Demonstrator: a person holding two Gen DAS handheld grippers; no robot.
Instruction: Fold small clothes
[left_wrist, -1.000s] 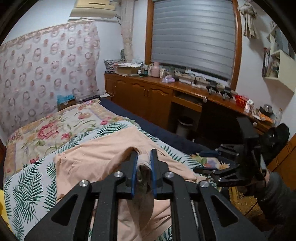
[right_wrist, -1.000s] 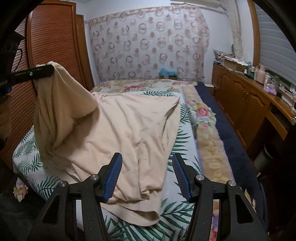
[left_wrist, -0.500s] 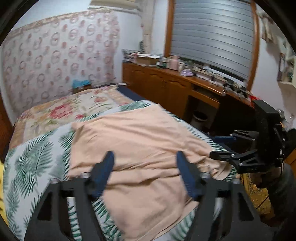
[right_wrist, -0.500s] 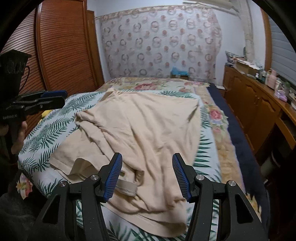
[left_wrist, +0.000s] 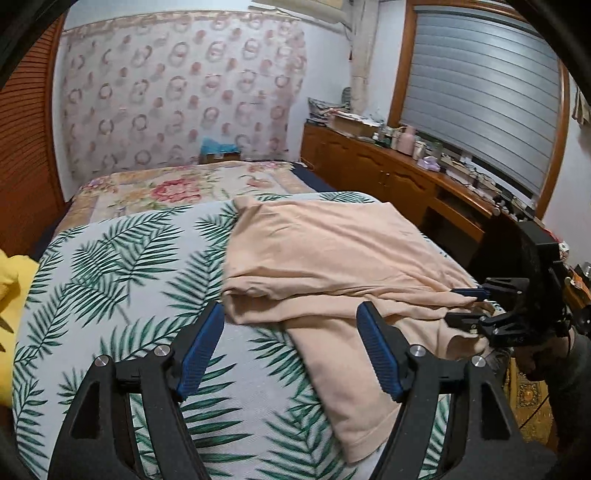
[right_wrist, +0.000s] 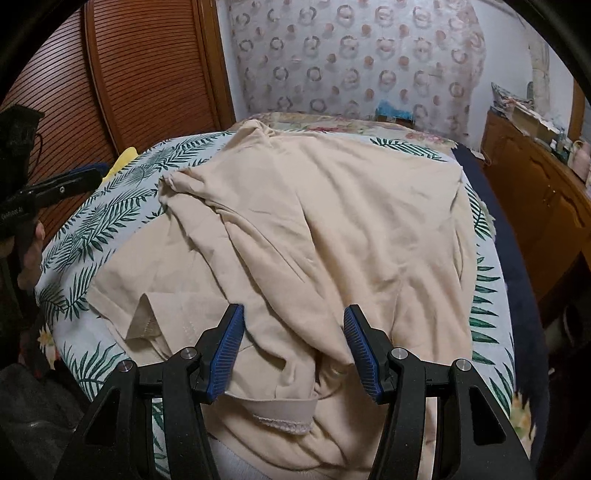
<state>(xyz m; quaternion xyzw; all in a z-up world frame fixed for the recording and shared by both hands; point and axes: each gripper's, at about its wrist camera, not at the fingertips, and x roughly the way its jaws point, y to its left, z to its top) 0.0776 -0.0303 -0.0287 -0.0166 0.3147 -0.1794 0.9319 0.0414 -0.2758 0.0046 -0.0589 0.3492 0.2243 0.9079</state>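
A bed (left_wrist: 110, 266) in a palm-leaf cover carries the peach garment (right_wrist: 314, 221), rumpled over its near right part. Left tongs (left_wrist: 290, 350) have just spread, empty; right tongs (right_wrist: 293, 350) gape above the hem.

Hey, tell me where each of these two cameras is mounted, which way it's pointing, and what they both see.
Left wrist: sits on the left hand-held gripper, looking down over the leaf-print bedspread at the garment's near left edge; its open blue fingers show, with the right hand-held gripper at right.
Right wrist: sits on the right hand-held gripper, open, looking down at the rumpled peach garment; the left hand-held gripper shows at left.
Shared: garment, bedspread, patterned wall hanging, wooden cabinet.
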